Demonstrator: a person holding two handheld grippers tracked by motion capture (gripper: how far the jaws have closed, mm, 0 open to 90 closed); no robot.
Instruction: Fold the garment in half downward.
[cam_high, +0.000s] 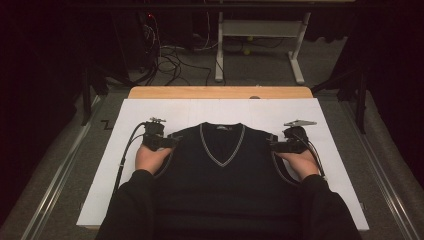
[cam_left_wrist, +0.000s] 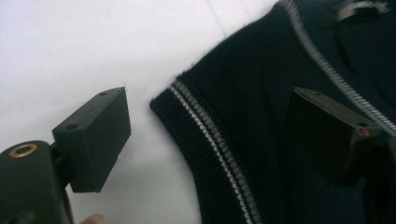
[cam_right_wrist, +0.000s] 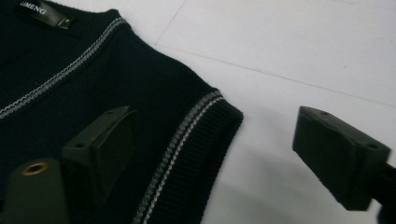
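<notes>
High view: dark navy knitted sleeveless vest with grey-striped V-neck (cam_high: 220, 165) lies flat, front up, on the white-covered tabletop (cam_high: 125, 170). Left gripper (cam_high: 167, 142) and right gripper (cam_high: 279, 146) sit at its two shoulders.

Left gripper view: jaws released, straddling the shoulder's ribbed armhole edge. Risk: a shallow bite catches only the top layer.

Right gripper view: jaws likewise released astride the other shoulder corner. Risk: uneven closing would skew the vest. Knit looks soft, smooth, unwrinkled.
</notes>
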